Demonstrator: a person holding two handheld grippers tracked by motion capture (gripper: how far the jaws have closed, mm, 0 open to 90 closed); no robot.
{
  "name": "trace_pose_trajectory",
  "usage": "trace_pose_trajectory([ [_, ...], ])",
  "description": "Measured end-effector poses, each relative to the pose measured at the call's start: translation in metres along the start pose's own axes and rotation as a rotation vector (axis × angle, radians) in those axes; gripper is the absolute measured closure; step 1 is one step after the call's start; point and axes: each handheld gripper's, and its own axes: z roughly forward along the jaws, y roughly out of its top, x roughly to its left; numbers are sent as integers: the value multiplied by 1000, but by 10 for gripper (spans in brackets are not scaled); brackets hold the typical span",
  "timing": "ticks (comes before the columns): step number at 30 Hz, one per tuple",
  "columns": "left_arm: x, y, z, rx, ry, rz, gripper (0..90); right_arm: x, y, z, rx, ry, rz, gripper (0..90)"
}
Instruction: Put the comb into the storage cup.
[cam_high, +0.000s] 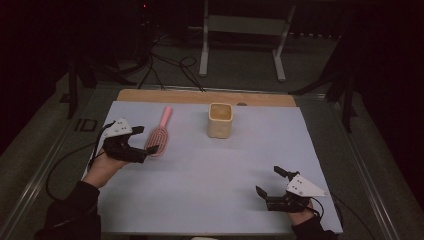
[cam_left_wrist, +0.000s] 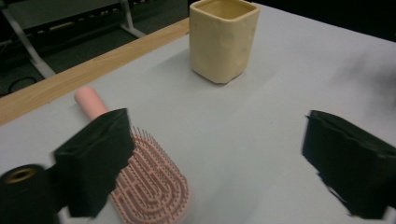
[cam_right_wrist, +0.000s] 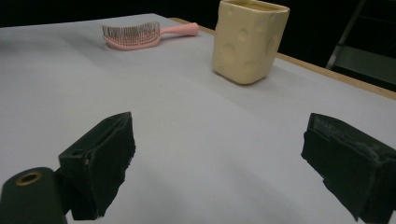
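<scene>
the pink hairbrush (cam_high: 160, 134) was seen lying flat, bristles up, on the pale sheet (cam_high: 210, 190), to the left of the cream cup (cam_high: 220, 120) and a little nearer the person, its handle pointed away toward the wooden table edge (cam_high: 205, 96) behind the cup. the left gripper (cam_high: 145, 140) was held just beside the brush head, on the side away from the cup, with its jaws spread wide; in the left gripper view one jaw was seen over the near edge of the brush head (cam_left_wrist: 154, 186), though contact could not be told. the right gripper (cam_high: 267, 182) was held well apart from the cup, nearer the person and to the cup's right, jaws likewise wide and holding nothing. the cup stood upright on the sheet.
</scene>
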Motion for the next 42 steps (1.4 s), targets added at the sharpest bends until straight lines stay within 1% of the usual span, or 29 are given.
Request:
trace_pose_trajectory([
  [2,1,1,2,4,2,2,150,0,0,0,1,0,0,92],
  [3,4,4,6,17,6,-1,165,0,0,0,2,2,-2,92],
  [5,6,5,10,25,-6,-12,203,0,0,0,2,2,-2,92],
  [6,7,6,13,32,-4,-13,234,0,0,0,1,2,-4,92],
  [11,11,12,27,67,20,-1,328,0,0,1,-1,3,2,92],
  [13,14,15,32,75,25,-3,382,0,0,1,0,5,0,92],
  [14,14,15,32,75,25,-3,413,0,0,1,0,5,0,92],
  [15,16,16,35,83,26,-2,413,0,0,1,-1,6,-1,92],
  [19,24,17,45,109,49,2,591,0,-1,1,-2,5,1,92],
  [24,37,15,58,135,75,-9,710,0,0,0,-4,6,-2,92],
  [29,48,16,71,157,98,-4,886,0,-1,0,-4,8,-2,92],
  [32,51,17,75,169,107,6,896,0,-1,0,-5,7,2,92],
  [33,53,19,80,181,118,8,896,0,-1,0,-6,10,4,92],
  [37,59,21,91,198,118,16,899,0,-1,0,-5,12,3,92],
  [42,67,21,106,221,116,2,900,0,-1,0,-7,11,1,92],
])
